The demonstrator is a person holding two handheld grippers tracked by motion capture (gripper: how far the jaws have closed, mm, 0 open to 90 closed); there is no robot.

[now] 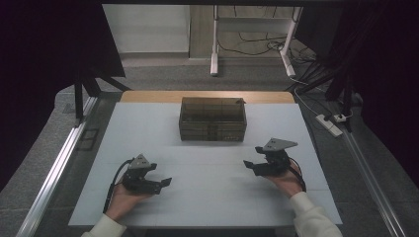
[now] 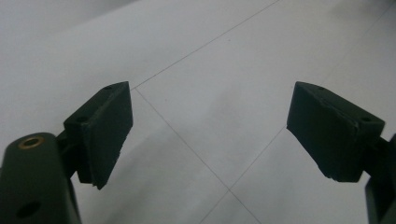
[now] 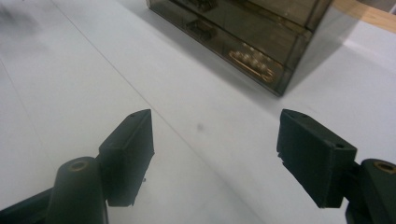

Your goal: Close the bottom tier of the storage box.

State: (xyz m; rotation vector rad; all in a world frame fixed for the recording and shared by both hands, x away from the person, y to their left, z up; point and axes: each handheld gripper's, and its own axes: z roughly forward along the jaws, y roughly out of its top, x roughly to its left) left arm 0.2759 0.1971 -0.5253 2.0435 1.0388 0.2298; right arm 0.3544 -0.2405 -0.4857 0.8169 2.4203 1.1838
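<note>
A smoky translucent box [image 1: 212, 118] with small drawers stands at the back middle of the white table top [image 1: 207, 197]. My left gripper [image 1: 160, 174] rests in a hand at the front left, jaws pointing right, open and empty. Seen along its own jaws, the left gripper [image 2: 208, 135] has bare white surface between its pads. My right gripper [image 1: 253, 156] is held at the front right, pointing left toward the middle, also open. In the right gripper view, the right gripper [image 3: 215, 154] gapes wide and empty, with the box [image 3: 243, 37] ahead showing small metal parts in its lower drawer.
A wooden strip [image 1: 148, 96] edges the table's far side. An aluminium rail [image 1: 59, 163] runs along the left and a power strip [image 1: 330, 124] lies on the floor at the right. A white stand [image 1: 252, 34] with cables is beyond the table. Dark curtains hang on both sides.
</note>
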